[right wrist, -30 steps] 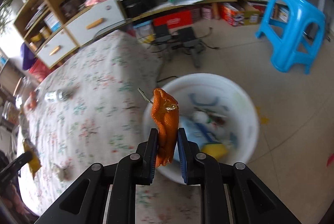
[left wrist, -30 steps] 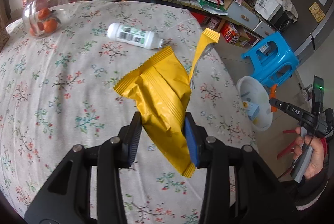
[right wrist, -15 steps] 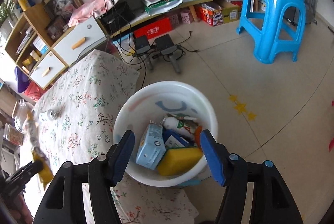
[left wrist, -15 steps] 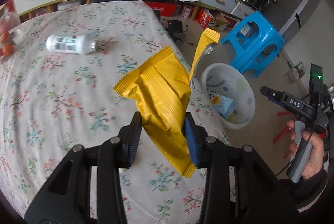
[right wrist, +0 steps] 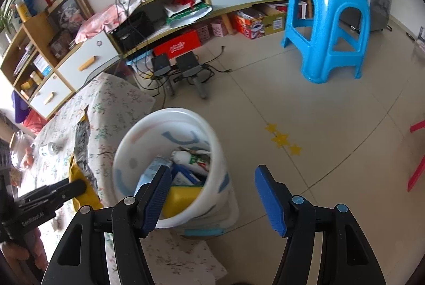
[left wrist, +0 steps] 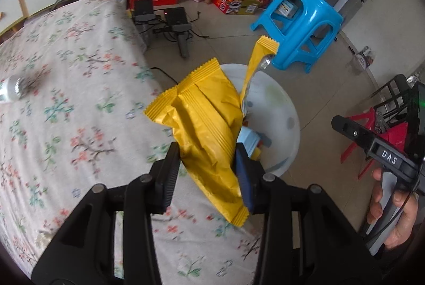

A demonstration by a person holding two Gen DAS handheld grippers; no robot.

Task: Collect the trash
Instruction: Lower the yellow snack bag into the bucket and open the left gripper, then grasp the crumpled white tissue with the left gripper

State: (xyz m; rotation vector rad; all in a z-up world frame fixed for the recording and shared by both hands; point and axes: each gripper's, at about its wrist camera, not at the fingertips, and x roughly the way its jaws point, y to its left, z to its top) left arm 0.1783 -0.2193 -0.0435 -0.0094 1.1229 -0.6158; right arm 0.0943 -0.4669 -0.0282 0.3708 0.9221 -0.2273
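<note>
The left tongs [left wrist: 208, 173] are clamped on a crumpled yellow snack wrapper [left wrist: 209, 125], holding it up past the edge of the floral-clothed tabletop [left wrist: 66, 99], with the white trash bucket [left wrist: 289, 122] showing on the floor just behind it; a torn strip of the wrapper sticks up toward the blue stool [left wrist: 300, 19]. The right tongs [right wrist: 212, 194] stand wide apart with nothing between them, hovering beside the bucket [right wrist: 170, 130]; inside it lie several pieces already, a white bottle, a pale blue carton and something yellow among them, so I would say a good part of the collecting is done. The wrapper is not yet in; from where it hangs, it looks a short carry away from the bucket's mouth, and I judge that to be the step in hand. On the cloth one small white bottle [left wrist: 18, 88] lies on its side, blurred, well apart from the wrapper; that seems to be what is left to gather, though whether the glass jar [right wrist: 22, 154] at the far edge counts as trash I cannot tell.
</note>
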